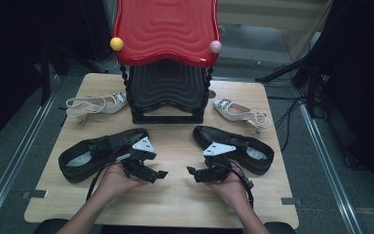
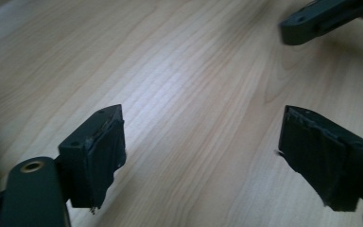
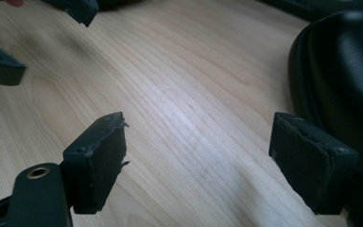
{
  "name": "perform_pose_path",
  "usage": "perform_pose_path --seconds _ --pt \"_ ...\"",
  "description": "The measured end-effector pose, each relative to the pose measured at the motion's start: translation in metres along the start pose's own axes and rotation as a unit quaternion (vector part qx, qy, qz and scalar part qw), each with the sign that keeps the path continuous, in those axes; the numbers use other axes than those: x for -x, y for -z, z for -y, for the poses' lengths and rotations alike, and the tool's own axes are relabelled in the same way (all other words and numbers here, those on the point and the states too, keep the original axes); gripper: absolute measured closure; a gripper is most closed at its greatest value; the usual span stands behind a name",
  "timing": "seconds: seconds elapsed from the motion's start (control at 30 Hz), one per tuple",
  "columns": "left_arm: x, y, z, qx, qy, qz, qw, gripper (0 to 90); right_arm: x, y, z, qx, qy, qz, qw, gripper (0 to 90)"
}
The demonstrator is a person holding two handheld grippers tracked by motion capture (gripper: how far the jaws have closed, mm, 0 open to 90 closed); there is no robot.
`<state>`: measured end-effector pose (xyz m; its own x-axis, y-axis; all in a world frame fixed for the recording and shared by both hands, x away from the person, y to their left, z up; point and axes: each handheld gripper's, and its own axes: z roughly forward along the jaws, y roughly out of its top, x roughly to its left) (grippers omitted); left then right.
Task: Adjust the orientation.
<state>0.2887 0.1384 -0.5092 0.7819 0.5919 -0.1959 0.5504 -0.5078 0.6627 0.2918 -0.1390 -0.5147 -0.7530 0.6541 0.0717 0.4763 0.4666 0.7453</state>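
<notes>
We hold the left gripper (image 1: 161,173) and right gripper (image 1: 191,170), both spread empty, over the surface (image 1: 175,204) near two black shoes (image 1: 97,153).

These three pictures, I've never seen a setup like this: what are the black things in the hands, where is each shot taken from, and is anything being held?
A person sits at a wooden table and holds a hand tool with two black fingers in each hand: the left gripper and the right gripper.

The wide shot is from a fixed camera above. The other two come from cameras riding on each gripper, looking along its fingers at the wood.

On the table: two black shoes, the left black shoe and the right black shoe, two pale heeled sandals, the left sandal and the right sandal, and a red-topped black rack.

Both grippers are open; nothing is held.
</notes>
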Motion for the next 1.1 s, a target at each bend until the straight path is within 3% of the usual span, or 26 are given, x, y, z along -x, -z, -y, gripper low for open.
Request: perform_pose_path --seconds 0.1,0.27,0.37,0.43,0.47,0.53,0.7,0.77,0.83,0.97,1.1 --pt "-0.001 0.003 0.003 0.012 -0.016 -0.017 0.9996 31.0 -0.002 0.004 0.001 0.009 0.0 0.002 1.0 23.2" --pt "-0.006 0.008 0.002 0.021 -0.009 0.004 0.9997 36.6 -0.008 0.004 0.002 0.004 0.019 0.007 0.9998 29.6" --pt "-0.004 0.009 0.004 0.014 -0.018 -0.001 0.9997 41.4 -0.01 0.006 0.002 0.001 0.024 0.007 0.9997 33.2" --pt "-0.004 0.01 0.005 0.006 -0.013 -0.003 0.9999 47.6 -0.009 0.007 0.002 -0.001 0.024 0.006 0.9997 35.2" --pt "-0.005 0.011 0.006 0.001 -0.006 0.0 1.0 47.6 -0.008 0.009 0.002 -0.004 0.016 -0.003 0.9999 39.3" --pt "-0.005 0.011 0.006 0.002 -0.004 -0.001 1.0 46.8 -0.005 0.01 0.001 -0.006 0.005 -0.008 0.9999 39.3" --pt "-0.006 0.016 0.005 0.008 -0.009 0.003 0.9999 45.7 0.0 0.014 0.001 0.002 -0.008 -0.004 1.0 37.9" --pt "-0.005 0.017 0.005 0.005 -0.014 0.0 0.9999 46.0 0.001 0.015 0.002 0.004 -0.013 -0.006 0.9999 44.2" --pt "-0.004 0.018 0.005 0.006 -0.017 -0.003 0.9998 47.0 0.002 0.015 0.003 -0.004 -0.016 -0.012 0.9998 48.6" --pt "-0.006 0.021 0.004 -0.002 -0.005 0.0 1.0 44.5 0.004 0.014 0.005 -0.012 -0.019 -0.017 0.9996 50.4" --pt "-0.006 0.024 0.003 -0.005 -0.01 -0.004 0.9999 44.4 0.003 0.015 0.004 -0.013 -0.013 -0.018 0.9997 51.0"
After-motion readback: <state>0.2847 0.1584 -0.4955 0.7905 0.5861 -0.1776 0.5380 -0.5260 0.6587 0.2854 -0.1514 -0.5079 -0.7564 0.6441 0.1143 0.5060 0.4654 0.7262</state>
